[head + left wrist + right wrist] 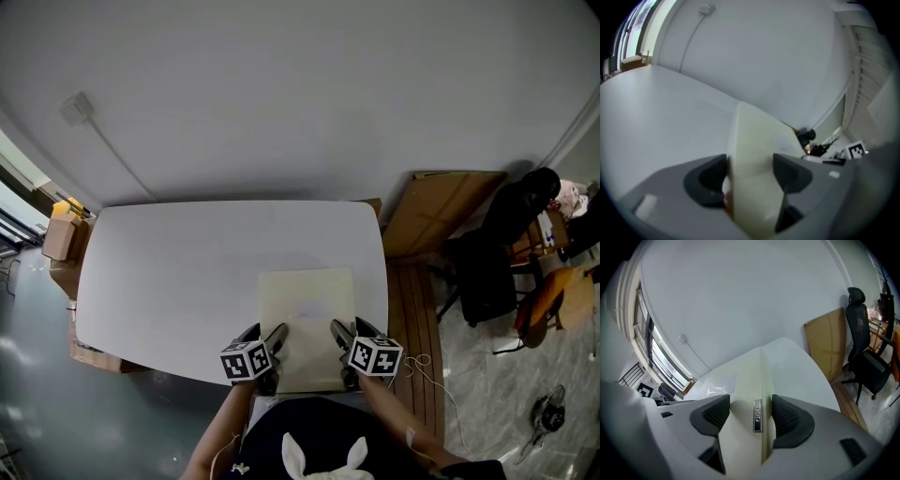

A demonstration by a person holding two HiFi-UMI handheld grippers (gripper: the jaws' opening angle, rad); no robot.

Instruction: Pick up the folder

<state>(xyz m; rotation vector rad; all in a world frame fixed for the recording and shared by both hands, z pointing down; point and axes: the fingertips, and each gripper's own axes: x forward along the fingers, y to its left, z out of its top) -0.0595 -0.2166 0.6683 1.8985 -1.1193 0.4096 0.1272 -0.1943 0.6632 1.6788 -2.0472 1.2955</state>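
A cream folder (306, 300) lies flat at the near right of the white table (169, 281), its near end at the table's front edge. My left gripper (263, 333) sits at its near left corner and my right gripper (349, 328) at its near right corner. In the left gripper view the folder (759, 140) fills the gap of the left gripper (750, 171), whose jaws stand apart astride the folder's left edge. In the right gripper view the right gripper (751, 413) stands open astride the right edge of the folder (740, 390), above a small metal badge (757, 415).
A cardboard sheet (441, 211) leans on the wall right of the table, beside a black office chair (487, 272). Wooden slats (412, 319) run along the table's right side. Cardboard boxes (61, 234) stand at the far left.
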